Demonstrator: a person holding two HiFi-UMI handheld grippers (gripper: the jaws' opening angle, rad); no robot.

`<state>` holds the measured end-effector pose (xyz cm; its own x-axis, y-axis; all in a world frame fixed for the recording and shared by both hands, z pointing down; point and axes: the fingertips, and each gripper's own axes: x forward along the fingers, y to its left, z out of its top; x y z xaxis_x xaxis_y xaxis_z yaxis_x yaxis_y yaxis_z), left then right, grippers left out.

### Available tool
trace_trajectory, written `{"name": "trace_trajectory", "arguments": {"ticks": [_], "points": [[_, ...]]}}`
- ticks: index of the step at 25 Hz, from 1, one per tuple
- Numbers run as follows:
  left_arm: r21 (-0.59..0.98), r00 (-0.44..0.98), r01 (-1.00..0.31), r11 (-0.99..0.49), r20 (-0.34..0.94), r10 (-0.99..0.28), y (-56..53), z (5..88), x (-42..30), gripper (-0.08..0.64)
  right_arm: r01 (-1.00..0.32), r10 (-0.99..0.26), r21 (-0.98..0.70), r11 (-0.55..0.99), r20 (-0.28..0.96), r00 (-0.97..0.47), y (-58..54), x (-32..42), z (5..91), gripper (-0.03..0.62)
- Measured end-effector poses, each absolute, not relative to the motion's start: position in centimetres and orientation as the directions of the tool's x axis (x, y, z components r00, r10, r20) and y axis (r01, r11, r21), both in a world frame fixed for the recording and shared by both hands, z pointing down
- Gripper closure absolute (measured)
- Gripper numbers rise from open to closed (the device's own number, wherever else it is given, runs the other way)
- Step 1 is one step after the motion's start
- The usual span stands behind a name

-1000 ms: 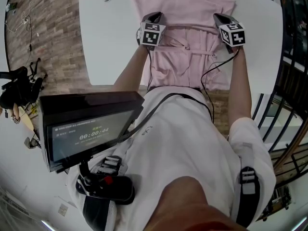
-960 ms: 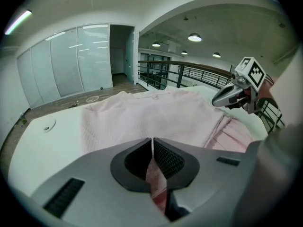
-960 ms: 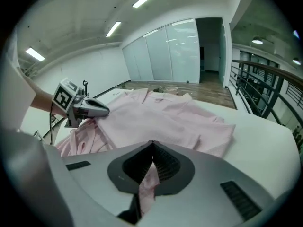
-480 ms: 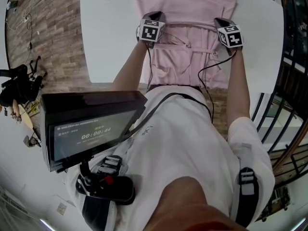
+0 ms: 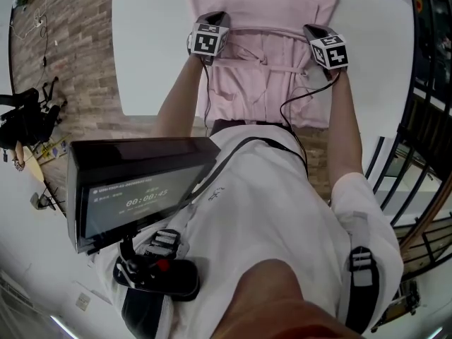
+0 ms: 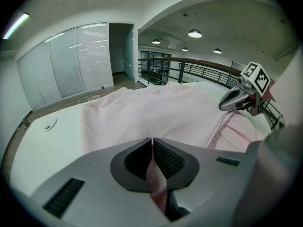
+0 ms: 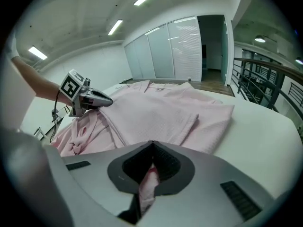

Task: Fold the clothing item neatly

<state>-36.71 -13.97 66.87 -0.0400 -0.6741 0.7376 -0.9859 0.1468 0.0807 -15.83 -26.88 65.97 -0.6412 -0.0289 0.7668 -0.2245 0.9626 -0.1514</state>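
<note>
Pinching the pink garment (image 5: 261, 2) in their jaws, left gripper (image 5: 214, 16) and right gripper (image 5: 311, 29) have carried its edge farther away. The fold seems about midway.

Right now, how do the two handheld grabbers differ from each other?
The left gripper pinches the pink garment at its left side; the right gripper pinches its right side. The right gripper's black cable loops out over the fabric, while the left gripper's cable hangs nearly straight. Shared: both are shut on pink cloth.
</note>
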Motion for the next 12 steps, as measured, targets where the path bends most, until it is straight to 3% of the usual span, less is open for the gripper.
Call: {"name": "trace_trajectory", "arguments": {"ticks": [8, 12], "points": [[0.094, -0.059, -0.978, 0.187, 0.734, -0.676, -14.1, 66.5, -38.0, 0.545, -0.212, -0.061, -0.13, 0.969, 0.703, -0.709, -28.3, -18.1, 63.6, 0.589], [0.167, -0.001, -0.972, 0.164, 0.698, -0.716, -15.7, 65.0, -37.2, 0.557, -0.213, -0.096, -0.107, 0.971, 0.642, -0.761, -30.1, -19.4, 61.2, 0.589]]}}
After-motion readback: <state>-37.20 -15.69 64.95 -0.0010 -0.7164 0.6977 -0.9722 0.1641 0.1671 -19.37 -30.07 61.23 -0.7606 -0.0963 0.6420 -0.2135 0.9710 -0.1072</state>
